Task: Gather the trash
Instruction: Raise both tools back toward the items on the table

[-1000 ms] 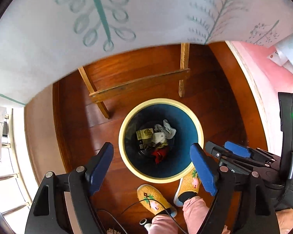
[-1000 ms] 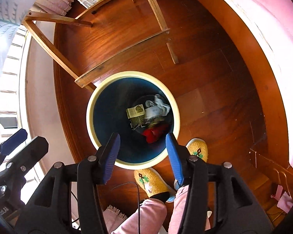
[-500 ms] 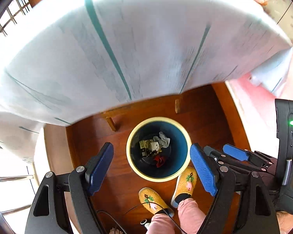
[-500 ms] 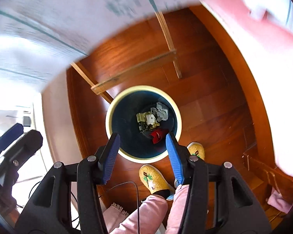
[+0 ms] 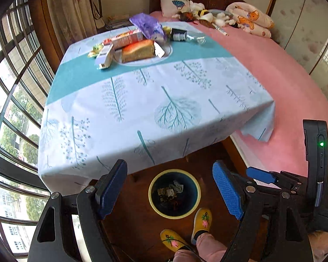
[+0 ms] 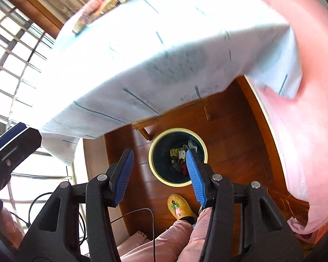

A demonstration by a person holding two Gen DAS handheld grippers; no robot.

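While both grippers hang above the wooden floor with nothing between them, the left gripper and the right gripper each have their jaws spread wide. Below them stands a bin holding scraps of trash. More trash, boxes and wrappers, lies at the far end of the table, beside a pink bed.

The tablecloth is viewed from above by the left camera; its edge and the shared bin by the right.
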